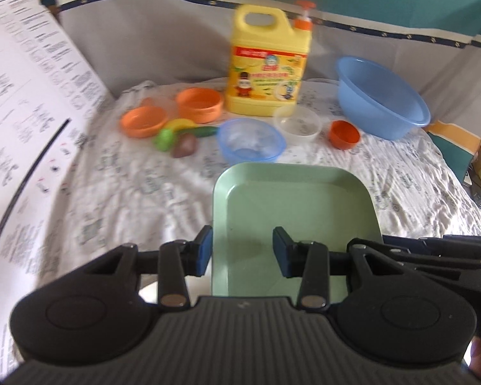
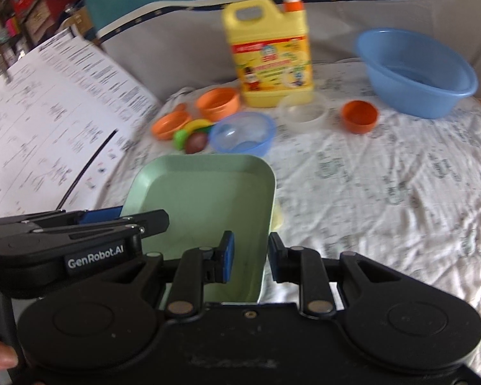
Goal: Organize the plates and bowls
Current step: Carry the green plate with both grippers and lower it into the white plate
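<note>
Together, the left claw and right claw each pinch one side rim of the green square plate.

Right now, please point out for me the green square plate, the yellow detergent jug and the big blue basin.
green square plate (image 1: 291, 205): left wrist view, on its flat inner floor.
yellow detergent jug (image 1: 266, 77): left wrist view, on its front label.
big blue basin (image 2: 417, 73): right wrist view, on its inner wall.

"genrobot.ai" stands on the left claw body.
</note>
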